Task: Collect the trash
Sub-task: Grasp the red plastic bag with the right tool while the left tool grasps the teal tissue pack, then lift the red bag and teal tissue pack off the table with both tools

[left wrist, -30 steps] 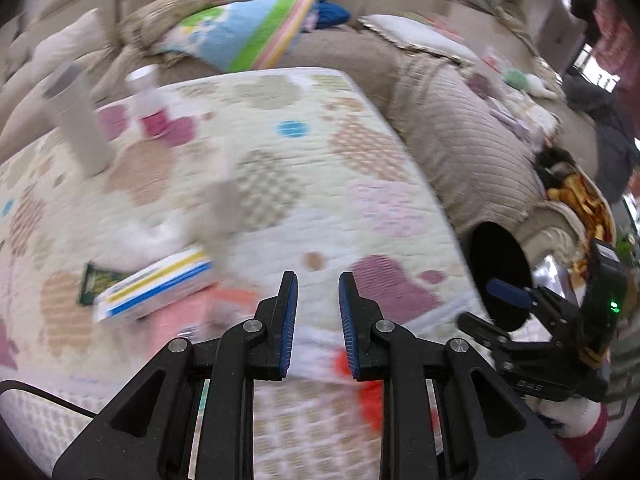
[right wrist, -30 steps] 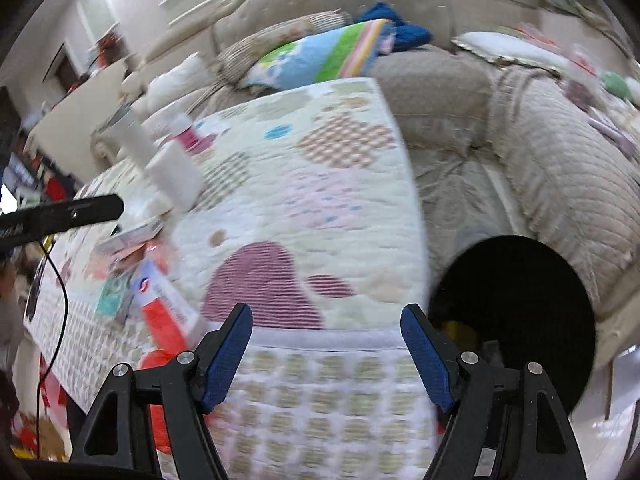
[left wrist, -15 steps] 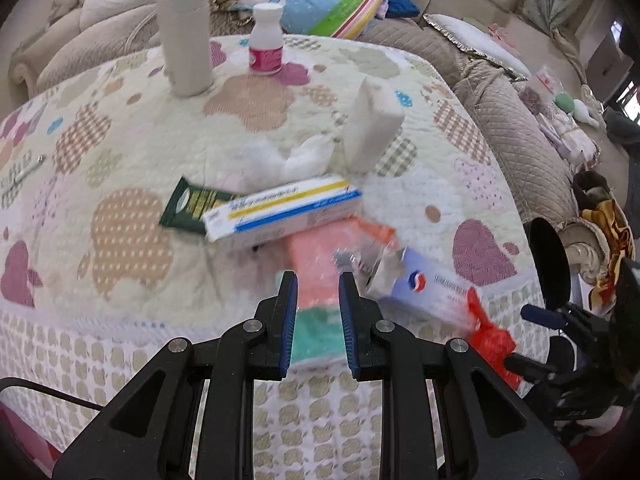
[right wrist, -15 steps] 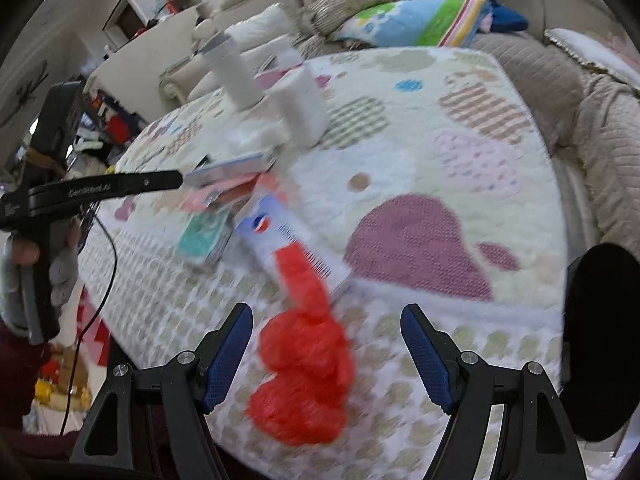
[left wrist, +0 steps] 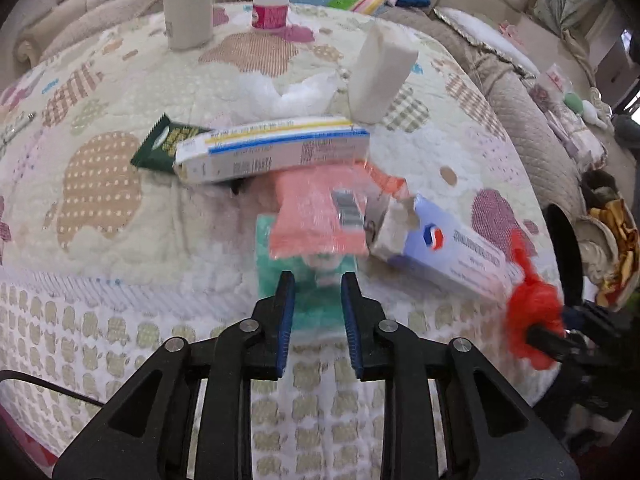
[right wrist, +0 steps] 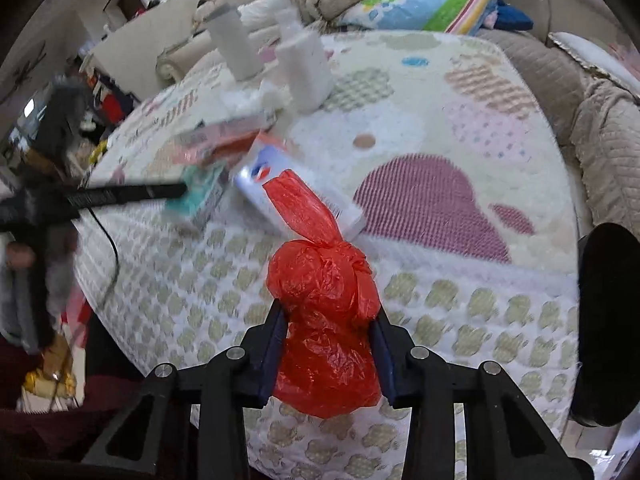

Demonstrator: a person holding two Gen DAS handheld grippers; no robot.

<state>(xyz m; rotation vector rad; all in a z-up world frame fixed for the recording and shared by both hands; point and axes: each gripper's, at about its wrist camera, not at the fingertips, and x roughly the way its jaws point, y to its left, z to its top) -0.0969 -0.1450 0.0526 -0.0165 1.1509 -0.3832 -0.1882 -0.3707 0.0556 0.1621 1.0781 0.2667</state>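
A red plastic bag point(right wrist: 326, 312) is being clamped between the fingers of the right gripper point(right wrist: 329, 332), hanging at the front edge of the quilted table point(right wrist: 460, 128). The left gripper point(left wrist: 317, 292) is being held slightly parted, gripping nothing, over a teal packet point(left wrist: 308, 280). Pink wrapper point(left wrist: 316, 212), white-blue box point(left wrist: 452, 248) and long box point(left wrist: 272, 150) are being left piled beside.
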